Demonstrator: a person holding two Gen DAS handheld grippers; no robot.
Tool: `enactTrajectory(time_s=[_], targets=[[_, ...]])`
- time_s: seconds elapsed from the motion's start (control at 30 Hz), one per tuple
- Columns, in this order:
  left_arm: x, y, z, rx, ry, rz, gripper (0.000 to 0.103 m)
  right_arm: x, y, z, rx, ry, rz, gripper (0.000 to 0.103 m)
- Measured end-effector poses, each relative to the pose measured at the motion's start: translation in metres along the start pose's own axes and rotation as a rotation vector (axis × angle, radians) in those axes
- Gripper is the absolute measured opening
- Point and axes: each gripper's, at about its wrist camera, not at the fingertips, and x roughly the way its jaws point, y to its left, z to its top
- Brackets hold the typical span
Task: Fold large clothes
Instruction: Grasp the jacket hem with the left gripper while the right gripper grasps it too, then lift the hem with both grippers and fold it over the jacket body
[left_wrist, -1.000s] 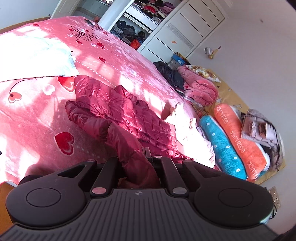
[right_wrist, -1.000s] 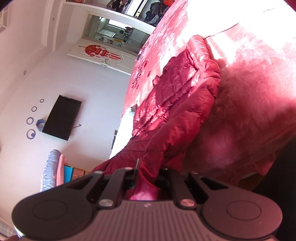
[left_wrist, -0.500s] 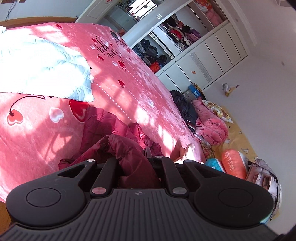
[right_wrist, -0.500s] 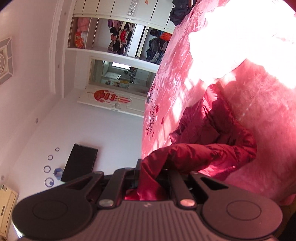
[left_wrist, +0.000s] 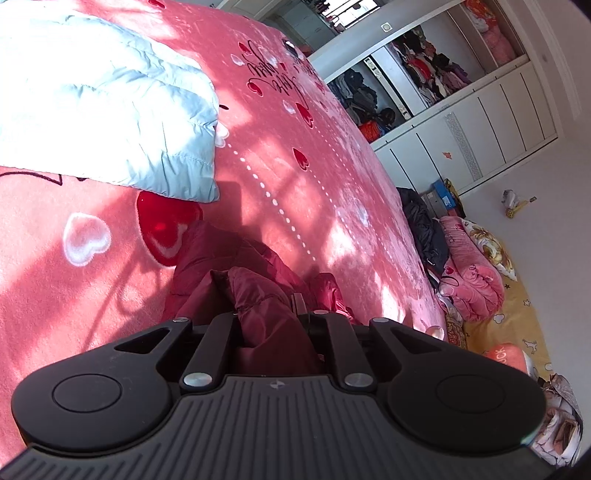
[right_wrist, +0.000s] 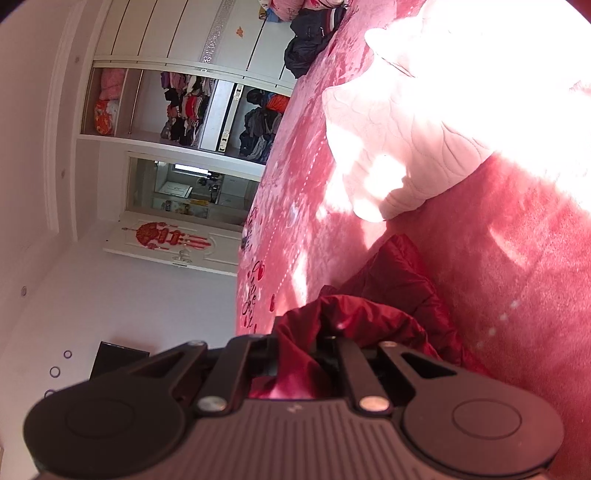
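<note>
A dark red puffer jacket lies bunched on the pink heart-print bed cover. My left gripper has a thick fold of the jacket between its fingers; its jaws are opening slightly while the fabric still fills the gap. In the right wrist view the same jacket is folded over on itself, and my right gripper is shut on a gathered edge of it. Both sets of fingertips are buried in the cloth.
A light blue padded jacket lies further up the bed. A pale pink quilted garment lies in bright sun beyond the red jacket. An open wardrobe stands past the bed, with piled bedding on the floor beside it.
Both grippers have carried their holds of the red jacket across the bed, folding it over itself. The spread-out jacket is now a compact bunch close under the grippers.
</note>
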Motion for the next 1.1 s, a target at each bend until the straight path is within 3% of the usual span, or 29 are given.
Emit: enactTrajectory(time_s=[0.2,0.3,0.33,0.47,0.6,0.67,0.83,0.97,1.1], targets=[[0.034,0.005,0.009,-0.021,0.015,0.042,0.019,0.032,-0.013,0.011,-0.026,-0.013,-0.074,0.012],[0.034,0.006,0.013,-0.015,0.011,0.031,0.028,0.037,-0.019,0.014,-0.026,-0.026,-0.087,0.034],[0.035,0.005,0.013,-0.003,0.005,0.031,0.035,0.038,-0.019,0.016,-0.030,-0.031,-0.087,0.044],[0.022,0.000,0.015,0.051,-0.026,0.025,0.052,0.033,-0.010,0.015,-0.083,-0.066,-0.070,0.065],[0.002,-0.007,0.016,0.122,-0.089,0.042,0.058,0.023,0.003,0.010,-0.166,-0.114,-0.054,0.080],[-0.011,-0.012,0.017,0.158,-0.137,0.056,0.065,0.018,0.010,0.006,-0.215,-0.131,-0.054,0.082],[-0.038,-0.026,0.007,0.290,-0.202,0.091,0.067,0.007,0.034,-0.014,-0.391,-0.182,-0.081,0.086],[-0.030,-0.046,-0.023,0.460,-0.166,0.107,0.067,0.010,0.051,-0.045,-0.572,-0.186,-0.125,0.090],[0.002,-0.075,-0.056,0.619,-0.100,0.100,0.065,0.032,0.061,-0.090,-0.798,-0.148,-0.189,0.090]])
